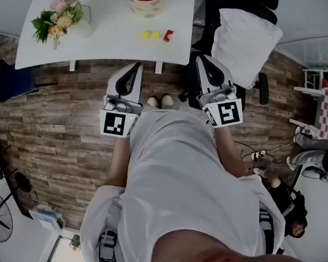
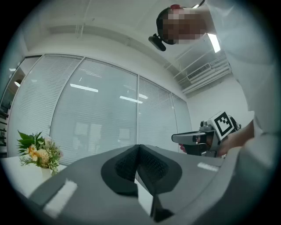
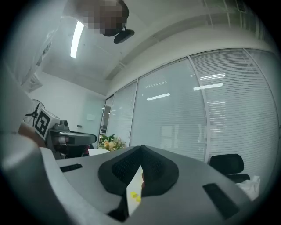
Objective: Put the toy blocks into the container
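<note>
Jaws are shut on nothing on both my left gripper (image 2: 139, 154) and right gripper (image 3: 141, 154), well back from the white surface (image 1: 104, 30). Two small yellow toy blocks (image 1: 146, 35) and a red toy block (image 1: 168, 35) lie loose near the round cream container (image 1: 148, 9), which seems to hold others already.

Bright, even light from ceiling strip (image 3: 77, 38); fisheye bending, dark vignetted edges; near foreground soft

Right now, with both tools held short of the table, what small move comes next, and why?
Probably step in and open the right tool: it and the left tool are shut and empty, while yellow and red blocks lie loose beside the container.
</note>
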A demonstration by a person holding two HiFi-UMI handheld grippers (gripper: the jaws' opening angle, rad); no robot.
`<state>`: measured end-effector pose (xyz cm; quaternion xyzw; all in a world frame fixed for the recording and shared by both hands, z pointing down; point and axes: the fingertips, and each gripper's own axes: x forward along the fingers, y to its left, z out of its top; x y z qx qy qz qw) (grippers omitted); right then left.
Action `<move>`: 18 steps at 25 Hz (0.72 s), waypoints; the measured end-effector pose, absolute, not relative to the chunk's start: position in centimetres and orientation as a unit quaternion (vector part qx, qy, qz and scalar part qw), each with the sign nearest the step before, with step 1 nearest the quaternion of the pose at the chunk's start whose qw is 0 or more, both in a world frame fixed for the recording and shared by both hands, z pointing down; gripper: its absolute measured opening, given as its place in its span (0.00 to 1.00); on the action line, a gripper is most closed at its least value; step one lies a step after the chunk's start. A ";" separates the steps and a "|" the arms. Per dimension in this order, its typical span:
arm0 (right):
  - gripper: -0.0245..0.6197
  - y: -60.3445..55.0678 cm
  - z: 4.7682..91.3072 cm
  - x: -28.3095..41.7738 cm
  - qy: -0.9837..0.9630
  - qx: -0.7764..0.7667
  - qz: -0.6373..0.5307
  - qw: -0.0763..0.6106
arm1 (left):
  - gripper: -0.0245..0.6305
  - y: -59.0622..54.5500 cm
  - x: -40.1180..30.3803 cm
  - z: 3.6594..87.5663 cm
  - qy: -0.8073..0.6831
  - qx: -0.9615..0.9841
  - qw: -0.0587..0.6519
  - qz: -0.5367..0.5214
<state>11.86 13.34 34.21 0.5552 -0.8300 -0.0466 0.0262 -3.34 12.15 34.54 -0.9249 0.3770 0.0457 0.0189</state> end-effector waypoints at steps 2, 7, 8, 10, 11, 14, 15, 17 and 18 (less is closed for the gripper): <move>0.04 13.4 34.4 11.4 -0.832 0.552 -0.043 0.033 | 0.03 12.4 -3.5 34.3 0.375 -0.926 0.013 0.047; 0.04 13.3 34.3 10.4 -0.835 0.548 -0.033 0.026 | 0.03 12.5 -4.4 34.3 0.377 -0.925 0.010 0.044; 0.04 13.4 34.2 10.2 -0.837 0.546 -0.035 0.026 | 0.03 12.5 -4.6 34.4 0.377 -0.925 0.008 0.043; 0.04 13.3 34.1 9.9 -0.838 0.544 -0.035 0.022 | 0.03 12.5 -4.9 34.7 0.377 -0.925 0.006 0.043; 0.04 13.2 34.3 9.9 -0.838 0.545 -0.035 0.022 | 0.03 12.5 -5.1 34.7 0.376 -0.926 0.006 0.044; 0.04 12.9 35.1 10.3 -0.832 0.552 -0.029 0.038 | 0.03 12.7 -5.1 34.3 0.369 -0.928 0.010 0.054; 0.04 12.8 35.5 10.5 -0.830 0.555 -0.026 0.048 | 0.03 12.9 -5.2 34.2 0.368 -0.928 0.008 0.059; 0.15 12.7 36.3 10.6 -0.827 0.558 -0.019 0.069 | 0.03 13.1 -5.6 34.5 0.367 -0.928 -0.002 0.064; 0.17 12.7 36.7 10.4 -0.826 0.558 -0.016 0.077 | 0.03 13.1 -5.9 34.8 0.366 -0.928 -0.007 0.063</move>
